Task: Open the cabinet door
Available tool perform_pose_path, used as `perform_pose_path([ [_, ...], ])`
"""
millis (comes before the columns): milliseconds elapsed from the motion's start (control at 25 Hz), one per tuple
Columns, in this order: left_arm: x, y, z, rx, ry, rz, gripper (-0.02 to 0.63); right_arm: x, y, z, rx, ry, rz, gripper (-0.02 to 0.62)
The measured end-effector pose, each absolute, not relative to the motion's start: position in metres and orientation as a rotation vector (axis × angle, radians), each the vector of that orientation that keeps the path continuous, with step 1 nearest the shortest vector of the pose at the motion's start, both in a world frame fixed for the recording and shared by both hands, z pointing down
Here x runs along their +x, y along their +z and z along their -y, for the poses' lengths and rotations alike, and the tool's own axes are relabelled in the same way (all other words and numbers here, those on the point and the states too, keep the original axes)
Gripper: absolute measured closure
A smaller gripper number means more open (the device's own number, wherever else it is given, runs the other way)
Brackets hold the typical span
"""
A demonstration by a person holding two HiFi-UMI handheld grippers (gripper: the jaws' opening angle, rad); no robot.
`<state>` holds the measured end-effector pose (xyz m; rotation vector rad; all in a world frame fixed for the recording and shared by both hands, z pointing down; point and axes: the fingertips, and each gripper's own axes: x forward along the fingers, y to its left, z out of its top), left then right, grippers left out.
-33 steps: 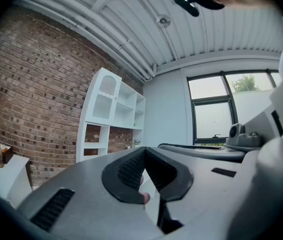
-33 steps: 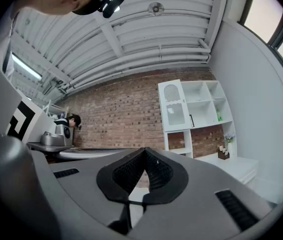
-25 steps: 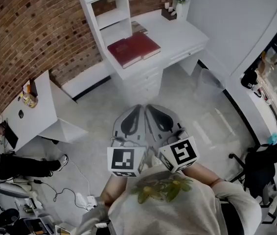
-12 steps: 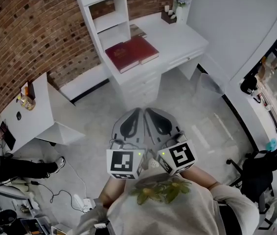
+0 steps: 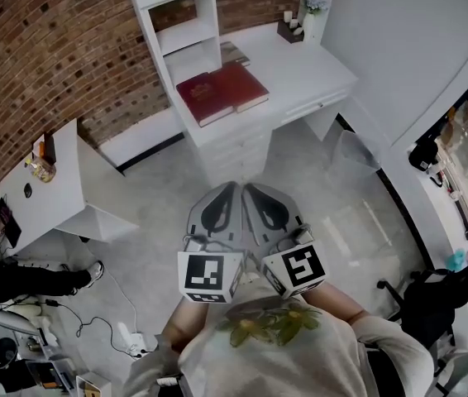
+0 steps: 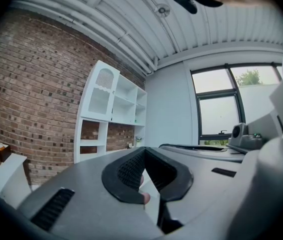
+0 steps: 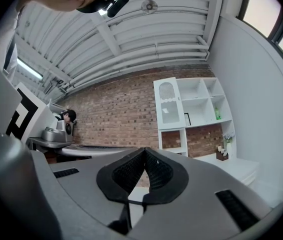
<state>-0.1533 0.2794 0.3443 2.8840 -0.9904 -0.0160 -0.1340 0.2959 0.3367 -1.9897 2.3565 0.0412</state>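
I see both tongs pointing level, side by side above the floor (image 5: 159, 180). The left tongs (image 6: 142, 150) are clenched, the pads meet at the tip and nothing is between them. The right tongs (image 7: 145, 150) are clenched and empty as well. The cabinet door (image 7: 167, 102), white with an arched slatted panel, is closed. It is in the upper left compartment of the white shelf unit (image 5: 186, 31), at 12 o'clock from the tongs and well apart from them, against the brick wall (image 5: 44, 48). At 1 o'clock, red books (image 5: 222, 87) lie on the white bench (image 5: 317, 60).
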Motion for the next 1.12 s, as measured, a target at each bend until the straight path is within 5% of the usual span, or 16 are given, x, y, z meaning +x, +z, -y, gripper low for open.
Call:
perform_pose_path([
  [1120, -0.078, 0.351, -0.089, 2.888, -0.005, 0.916, 0.597, -0.063, 0.347, -0.106, -2.028, -0.03, -2.327, 0.574],
])
